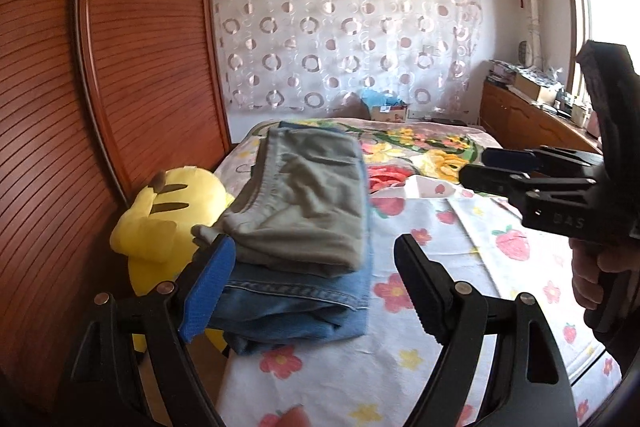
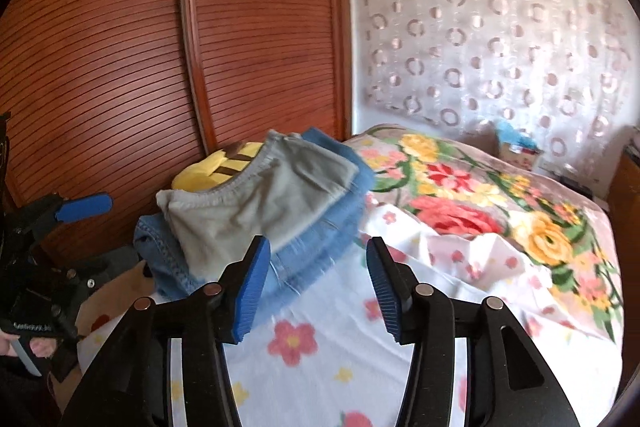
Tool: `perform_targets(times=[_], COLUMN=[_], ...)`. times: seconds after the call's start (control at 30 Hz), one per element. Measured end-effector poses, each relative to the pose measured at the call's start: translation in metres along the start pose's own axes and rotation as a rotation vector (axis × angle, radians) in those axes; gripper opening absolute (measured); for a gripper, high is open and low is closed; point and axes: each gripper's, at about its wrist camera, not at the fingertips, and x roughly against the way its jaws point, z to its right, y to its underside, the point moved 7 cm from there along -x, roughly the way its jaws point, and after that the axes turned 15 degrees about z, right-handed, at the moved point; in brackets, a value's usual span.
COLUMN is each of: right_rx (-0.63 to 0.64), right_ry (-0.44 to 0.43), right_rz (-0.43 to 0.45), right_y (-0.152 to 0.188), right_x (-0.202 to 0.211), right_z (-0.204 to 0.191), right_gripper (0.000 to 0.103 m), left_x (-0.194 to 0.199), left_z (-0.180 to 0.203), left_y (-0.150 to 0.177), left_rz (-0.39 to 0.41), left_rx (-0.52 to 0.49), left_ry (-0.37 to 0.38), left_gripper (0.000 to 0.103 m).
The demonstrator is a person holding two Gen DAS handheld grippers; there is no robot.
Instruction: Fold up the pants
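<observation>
Folded grey-green pants [image 1: 304, 195] lie on top of folded blue jeans [image 1: 296, 311] at the left side of the bed; the same stack shows in the right wrist view, grey pants [image 2: 256, 203] over jeans [image 2: 320, 239]. My left gripper [image 1: 316, 291] is open and empty, just in front of the stack. My right gripper [image 2: 316, 287] is open and empty, close before the stack's right corner. The right gripper also shows at the right of the left wrist view [image 1: 496, 167]. The left gripper's fingers [image 2: 84, 205] show at the left of the right wrist view.
A yellow plush toy [image 1: 168, 219] sits left of the stack against the slatted wooden wardrobe [image 1: 120, 67]. The bed has a flower-print sheet [image 1: 440, 267] and a floral blanket [image 2: 480, 195]. A box [image 1: 388, 111] stands at the far end, and a cluttered cabinet [image 1: 532, 111] at the right.
</observation>
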Motion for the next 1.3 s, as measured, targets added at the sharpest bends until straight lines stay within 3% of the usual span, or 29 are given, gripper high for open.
perform_targets(times=[0.5, 0.8, 1.1, 1.3], right_rx=[-0.038, -0.078, -0.115, -0.127], right_ry=[0.164, 0.282, 0.391, 0.431], right_rz=[0.038, 0.048, 0.133, 0.164], right_y=[0.023, 0.034, 0.031, 0.033], right_x=[0.116, 0.164, 0.218, 0.226], right_z=[0.002, 0.001, -0.004, -0.019], right_gripper=[0.064, 0.071, 0.072, 0.072], left_x=[0.032, 0.054, 0.078, 0.094], left_z=[0.066, 0.105, 0.128, 0.139], left_y=[-0.001, 0.005, -0.006, -0.012], left_rz=[0.019, 0.03, 0.072, 0.107], left_rx=[-0.02, -0.02, -0.023, -0.027], left_ry=[0.114, 0.169, 0.193, 0.205], left_gripper=[0.082, 0.082, 0.082, 0.082])
